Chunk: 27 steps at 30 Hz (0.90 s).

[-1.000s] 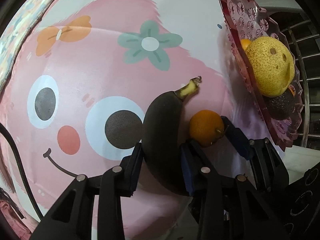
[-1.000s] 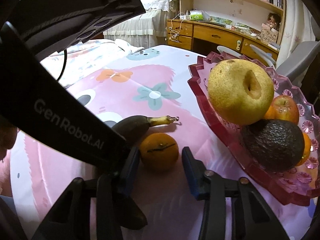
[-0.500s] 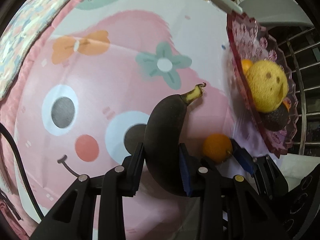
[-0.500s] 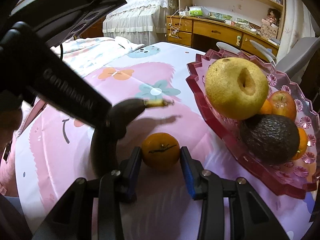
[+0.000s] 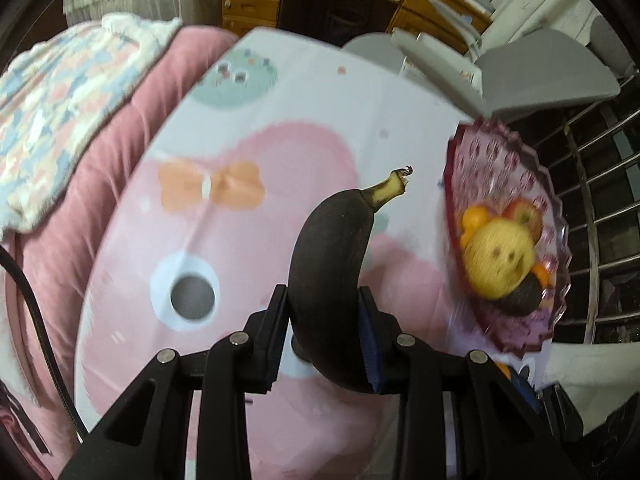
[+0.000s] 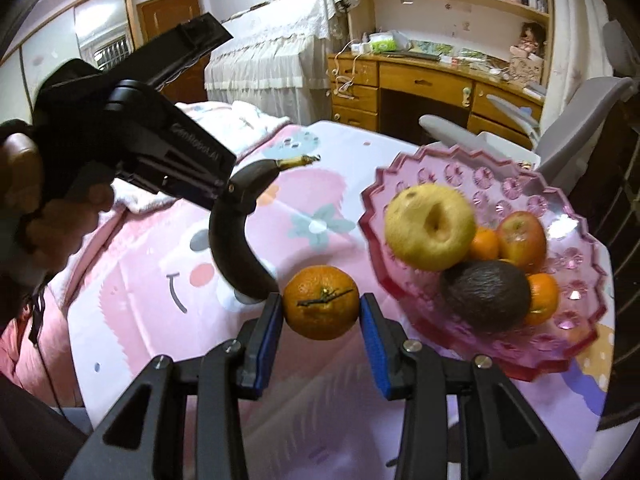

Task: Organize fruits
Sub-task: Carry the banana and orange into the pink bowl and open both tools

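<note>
White lettering reading "GenRobot.AI" is showing on the black body of the left claw (image 6: 230,196), visible only from the right wrist view; no other writing is legible. That claw (image 5: 323,334) is clamping a blackened banana (image 5: 332,276) around its middle, holding it clear above the worktop (image 5: 248,216), which is wearing a pink cartoon-face cloth. The banana's yellowish stem is pointing up and away toward the pink scalloped fruit plate (image 5: 532,176).

The right claw (image 6: 322,320) is gripping a mandarin (image 6: 322,302) between its blue pads, the fruit sitting just left of the plate's near rim (image 6: 384,280). From the right wrist view the banana (image 6: 236,248) is hanging just beside the mandarin, nearly touching the left pad.

The right view is showing the plate's contents sharply: a yellow pear (image 6: 430,226), a red apple (image 6: 520,238), a dark avocado (image 6: 486,294) and small oranges tucked behind. The left view is blurring these but revealing a metal rack (image 5: 596,208) just past the plate's far side.

Bare plate surface is lying open along the back rim behind the pear, and bare cloth is stretching left of the banana.
</note>
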Each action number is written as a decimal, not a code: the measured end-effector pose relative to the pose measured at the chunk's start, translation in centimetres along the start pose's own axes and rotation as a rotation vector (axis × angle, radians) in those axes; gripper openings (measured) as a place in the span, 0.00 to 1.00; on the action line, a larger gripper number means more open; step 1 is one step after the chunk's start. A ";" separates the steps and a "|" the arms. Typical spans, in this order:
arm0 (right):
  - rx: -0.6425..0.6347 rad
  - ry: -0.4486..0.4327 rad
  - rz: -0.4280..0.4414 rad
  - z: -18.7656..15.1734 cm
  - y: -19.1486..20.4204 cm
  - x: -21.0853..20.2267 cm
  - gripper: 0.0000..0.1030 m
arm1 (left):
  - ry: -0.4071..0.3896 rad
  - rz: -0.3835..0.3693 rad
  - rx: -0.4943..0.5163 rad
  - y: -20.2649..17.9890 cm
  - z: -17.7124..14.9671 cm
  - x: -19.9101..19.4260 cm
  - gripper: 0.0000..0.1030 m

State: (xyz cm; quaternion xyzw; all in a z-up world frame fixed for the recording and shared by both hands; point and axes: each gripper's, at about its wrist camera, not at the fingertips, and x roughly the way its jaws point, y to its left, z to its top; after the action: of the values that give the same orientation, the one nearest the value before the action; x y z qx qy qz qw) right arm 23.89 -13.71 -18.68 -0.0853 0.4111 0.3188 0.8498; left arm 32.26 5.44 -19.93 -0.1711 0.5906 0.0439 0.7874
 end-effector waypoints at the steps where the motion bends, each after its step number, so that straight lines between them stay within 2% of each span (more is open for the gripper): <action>1: 0.016 -0.006 -0.001 0.1 -0.3 -0.6 0.38 | -0.013 0.002 0.007 -0.2 0.3 -0.4 0.31; 8: 0.091 -0.009 -0.066 0.9 -2.4 -2.7 0.38 | -0.090 0.014 0.089 -3.4 3.1 -2.9 0.31; 15: 0.176 0.005 -0.156 1.0 -5.5 -4.3 0.38 | -0.097 -0.020 0.187 -8.3 5.9 -3.7 0.31; 22: 0.277 -0.007 -0.247 0.5 -9.2 -5.8 0.38 | -0.138 -0.025 0.373 -14.9 8.7 -4.0 0.31; 27: 0.326 -0.014 -0.269 0.2 -11.2 -5.7 0.38 | -0.126 -0.012 0.482 -18.8 9.7 -2.8 0.31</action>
State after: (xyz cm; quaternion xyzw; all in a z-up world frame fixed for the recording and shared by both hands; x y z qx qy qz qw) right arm 28.29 -25.05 -15.56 0.0015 0.4360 0.1325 0.8901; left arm 45.36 -8.73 -10.81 0.0211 0.5325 -0.0923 0.8411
